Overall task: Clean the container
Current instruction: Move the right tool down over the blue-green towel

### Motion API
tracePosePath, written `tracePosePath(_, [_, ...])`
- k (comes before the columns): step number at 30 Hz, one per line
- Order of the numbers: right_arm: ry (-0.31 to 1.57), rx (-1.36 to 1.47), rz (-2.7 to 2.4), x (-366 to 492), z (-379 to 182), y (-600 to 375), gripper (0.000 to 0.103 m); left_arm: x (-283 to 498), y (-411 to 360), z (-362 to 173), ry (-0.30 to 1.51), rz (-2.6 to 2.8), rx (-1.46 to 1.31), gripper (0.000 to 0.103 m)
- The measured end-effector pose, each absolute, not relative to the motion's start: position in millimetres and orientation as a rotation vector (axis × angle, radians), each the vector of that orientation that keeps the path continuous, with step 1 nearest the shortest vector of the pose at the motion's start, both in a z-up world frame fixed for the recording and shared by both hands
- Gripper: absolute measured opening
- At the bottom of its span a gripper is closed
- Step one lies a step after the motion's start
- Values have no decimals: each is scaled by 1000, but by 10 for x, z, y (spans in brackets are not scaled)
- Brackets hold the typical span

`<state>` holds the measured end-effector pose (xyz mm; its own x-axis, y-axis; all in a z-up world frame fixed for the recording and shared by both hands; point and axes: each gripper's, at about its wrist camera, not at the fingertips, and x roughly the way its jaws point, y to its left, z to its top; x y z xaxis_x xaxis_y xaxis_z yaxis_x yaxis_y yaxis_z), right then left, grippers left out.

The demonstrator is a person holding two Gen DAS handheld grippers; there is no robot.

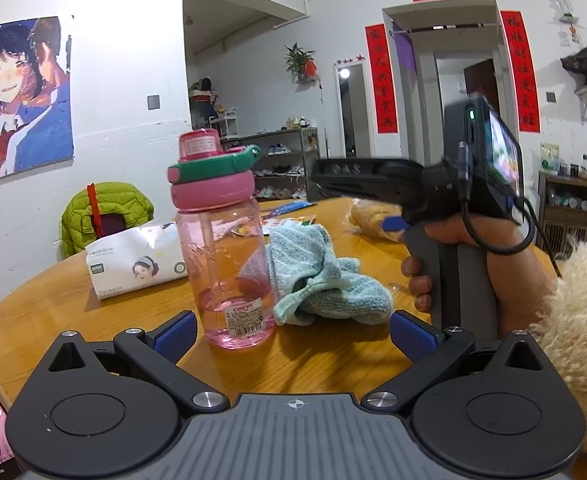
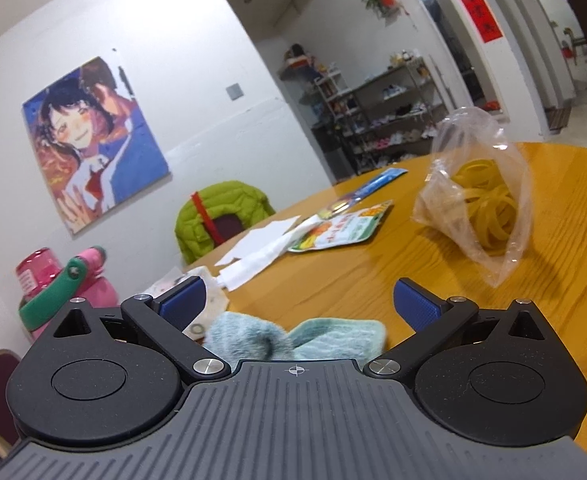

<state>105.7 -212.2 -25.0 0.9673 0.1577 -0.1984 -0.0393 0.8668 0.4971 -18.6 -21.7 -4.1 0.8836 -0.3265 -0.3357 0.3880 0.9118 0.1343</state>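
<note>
Pink and see-through, the bottle (image 1: 225, 264) stood upright on the wooden table (image 1: 53, 300), its pink and green lid (image 1: 213, 178) on top, close in front of the left gripper (image 1: 293, 332). A light blue cloth (image 1: 317, 280) lay crumpled just beside it, touching or almost touching its right side. The left gripper was spread wide with nothing between its blue pads (image 1: 177, 334). The right gripper (image 2: 297, 308), held in a hand (image 1: 473, 268), hung above the cloth with its jaws also wide apart and empty.

From what I saw, the scene could fit a bottle waiting to be wiped, or one already wiped with the cloth put down again; I could not tell which.

Several things could go wrong, I judged. The bottle looked tall and narrow with a heavy lid, so a push from one pad high on the wall could tip it over. Its plastic wall seemed smooth, so a loose grip might let it turn or slip. The cloth was bunched, so the right gripper might catch only one fold and drag the rest against the bottle. A tissue pack (image 1: 133, 264) lay near behind the bottle, and a plastic bag of rubber bands (image 2: 481, 200) stood further off; a wide swing could knock either
</note>
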Motion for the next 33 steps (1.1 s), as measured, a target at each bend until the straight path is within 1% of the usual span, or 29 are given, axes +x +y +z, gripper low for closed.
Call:
tracePosePath(3, [242,498,151,918,-317,-2065,102,-110,-225,-58,344,-345,190,102])
tracePosePath(8, [202,485,234,809,-222,-2026,103,-42,-121,-13,346,-260,111,102])
tracePosePath(10, [174,486,266,762,-182,-2041,103,-66,-70,12,321,-225,69,102])
tracePosePath(14, [223,469,271,817,-169,-2046,103,-152,-80,56,213,-122,76,102])
tracePosePath(17, [262,455,273,863,-162,-2050,103,-100,-128,81,208,-53,109,102])
tracePosePath(21, [315,436,276,923,-153,-2054,103,66,-100,80,299,3,93,102])
tracePosePath(28, [406,402,280,1030,-136,-2062,103,228,128,145,359,-18,14,102])
tracePosePath(31, [445,388,282,1075,-129,-2066,98,354,145,134,378,-38,13,100])
tracePosePath(33, [472,378,283,1106,-124,-2068,91,424,118,104,387,-65,15,99])
